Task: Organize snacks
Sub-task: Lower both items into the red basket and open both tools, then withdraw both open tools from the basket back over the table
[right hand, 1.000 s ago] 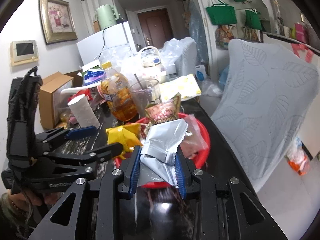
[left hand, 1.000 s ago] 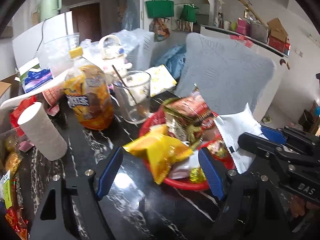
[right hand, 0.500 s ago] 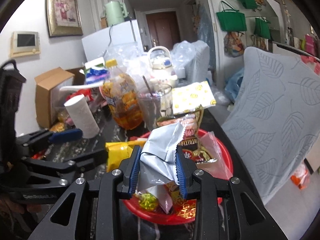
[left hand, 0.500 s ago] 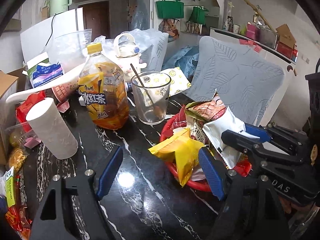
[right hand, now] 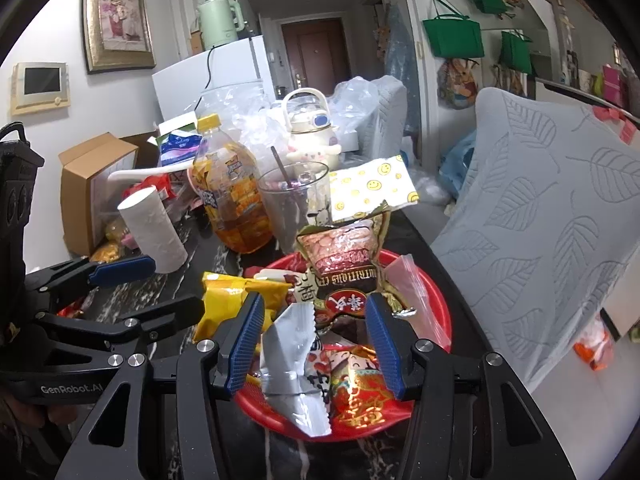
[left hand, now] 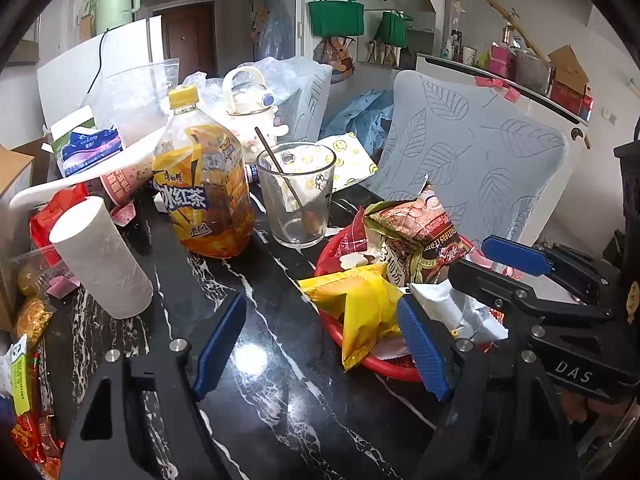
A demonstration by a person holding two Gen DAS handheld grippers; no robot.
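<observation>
A red basket (right hand: 434, 300) on the black marble table holds several snack packets. Among them are a silver packet (right hand: 290, 364), a yellow packet (right hand: 228, 300) and a brown-red cereal bag (right hand: 344, 252). My right gripper (right hand: 316, 344) is open, its jaws either side of the silver packet lying in the basket. My left gripper (left hand: 320, 344) is open and empty, just left of the basket (left hand: 380, 366). The yellow packet (left hand: 360, 312) hangs over the basket's rim there. The silver packet (left hand: 460, 312) lies under the right gripper (left hand: 492, 264) in the left wrist view.
An iced tea bottle (left hand: 204, 184), a glass cup with a stirrer (left hand: 298, 196) and a paper roll (left hand: 100, 256) stand behind the basket. More snack packets (left hand: 24, 400) lie at the table's left edge. A grey leaf-pattern chair back (right hand: 552, 208) stands to the right.
My right gripper has opened and let the silver packet drop into the red basket. The left gripper has drawn back slightly, still open.
</observation>
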